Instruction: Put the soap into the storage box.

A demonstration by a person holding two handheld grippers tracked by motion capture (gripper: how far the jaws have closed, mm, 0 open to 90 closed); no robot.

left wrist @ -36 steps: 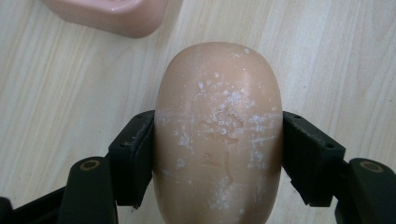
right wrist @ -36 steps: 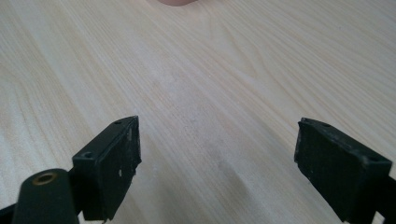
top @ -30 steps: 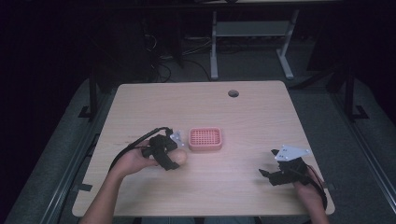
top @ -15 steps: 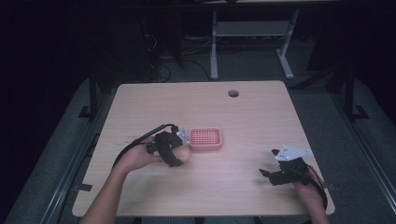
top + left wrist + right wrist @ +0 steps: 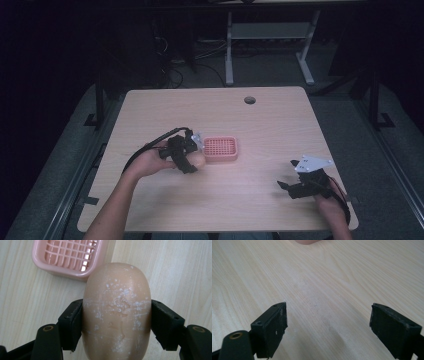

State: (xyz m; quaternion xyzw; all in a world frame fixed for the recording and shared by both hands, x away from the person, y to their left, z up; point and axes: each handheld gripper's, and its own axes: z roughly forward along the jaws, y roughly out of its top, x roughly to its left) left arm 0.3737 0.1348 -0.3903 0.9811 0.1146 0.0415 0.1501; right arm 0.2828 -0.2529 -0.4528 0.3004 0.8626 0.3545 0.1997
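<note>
The left gripper (image 5: pixel 192 159) pinched a bar of soap (image 5: pixel 116 312) across its middle, one black jaw pressed to each side, and held it above the table (image 5: pixel 260 120). The pink soap dish (image 5: pixel 71 257) lay just beyond, at about eleven o'clock from the soap in the left gripper view. The carrying step seemed in hand: the next move likely called for shifting the soap over the slatted dish, lowering it flat, then letting go. The right gripper (image 5: pixel 328 330) rested over bare wood at five o'clock on the table, jaws spread wide and holding nothing.
</note>
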